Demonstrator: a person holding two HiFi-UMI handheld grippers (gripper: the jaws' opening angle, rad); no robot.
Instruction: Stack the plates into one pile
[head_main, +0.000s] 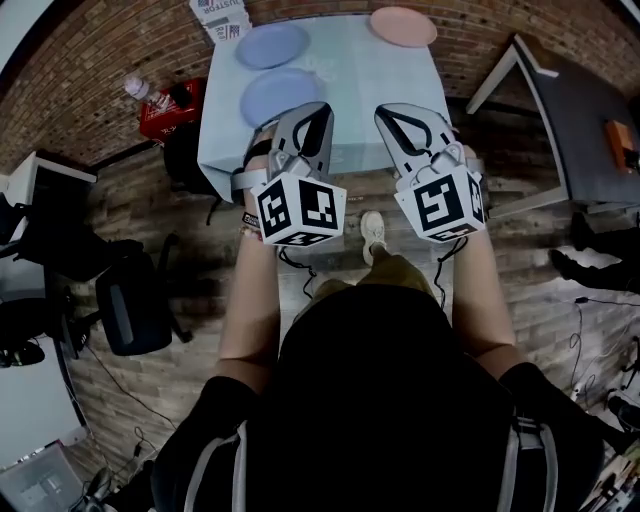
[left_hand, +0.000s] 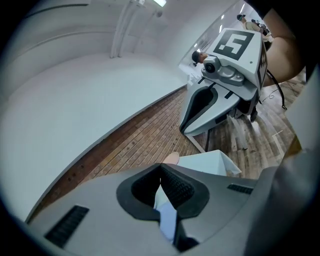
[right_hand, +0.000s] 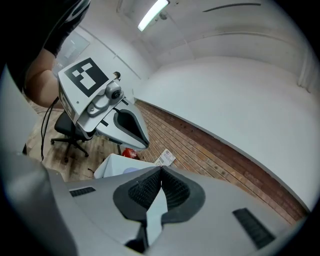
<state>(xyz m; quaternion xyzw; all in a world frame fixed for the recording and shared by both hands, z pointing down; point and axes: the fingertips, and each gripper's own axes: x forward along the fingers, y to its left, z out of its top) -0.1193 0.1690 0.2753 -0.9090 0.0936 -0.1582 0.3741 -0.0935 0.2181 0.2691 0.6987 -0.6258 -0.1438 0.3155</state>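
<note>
Plates spread on table (head_main: 380, 90): near blue plate (head_main: 283, 95) left, far blue plate (head_main: 272, 45) beyond, pink plate (head_main: 403, 26) far right | likely stiff, light, slick; pinch rims | left gripper (left_hand: 161, 167), right gripper (right_hand: 161, 170): jaws pressed together, empty.

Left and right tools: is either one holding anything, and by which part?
Nothing is held: the left tool and the right tool are both shut and empty.
</note>
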